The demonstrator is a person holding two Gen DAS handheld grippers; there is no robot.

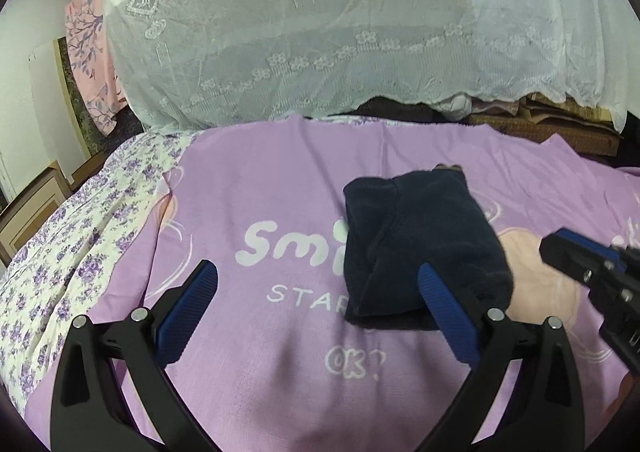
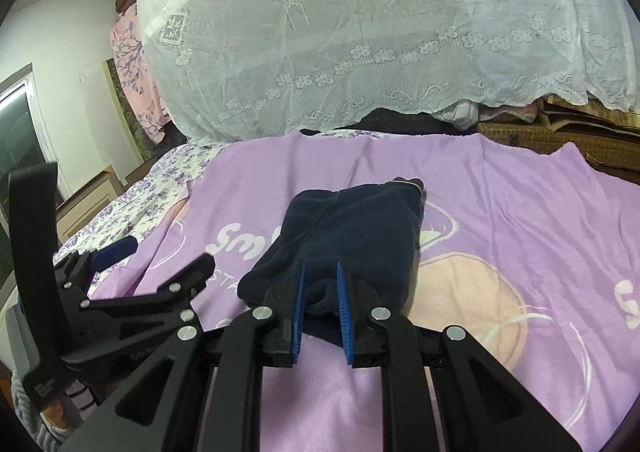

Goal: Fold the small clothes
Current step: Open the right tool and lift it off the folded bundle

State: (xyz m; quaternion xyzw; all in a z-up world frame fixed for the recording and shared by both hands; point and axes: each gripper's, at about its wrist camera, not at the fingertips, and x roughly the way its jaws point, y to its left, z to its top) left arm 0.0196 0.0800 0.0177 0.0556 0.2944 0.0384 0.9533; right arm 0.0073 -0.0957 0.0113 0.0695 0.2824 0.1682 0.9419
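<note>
A small dark navy garment (image 1: 420, 236) (image 2: 352, 228) lies folded in a compact bundle on a purple blanket (image 1: 260, 180) (image 2: 520, 212) printed with white lettering. My left gripper (image 1: 318, 270) hangs above the blanket with its jaws spread wide and nothing between them; its right finger overlaps the bundle's near left corner. In the right wrist view the left gripper (image 2: 168, 252) shows at the left. My right gripper (image 2: 321, 266) points at the bundle's near edge, its jaws a narrow gap apart, and the pads do not press the cloth. From the left wrist view, the right gripper (image 1: 560, 248) is clear of the bundle's right side.
A white lace cloth (image 1: 340, 32) drapes over a big heap at the back of the bed. A purple floral sheet (image 1: 80, 244) covers the left side. Woven mats and folded fabrics (image 1: 560, 120) sit at the back right. Wooden furniture (image 1: 32, 208) stands beyond the left edge.
</note>
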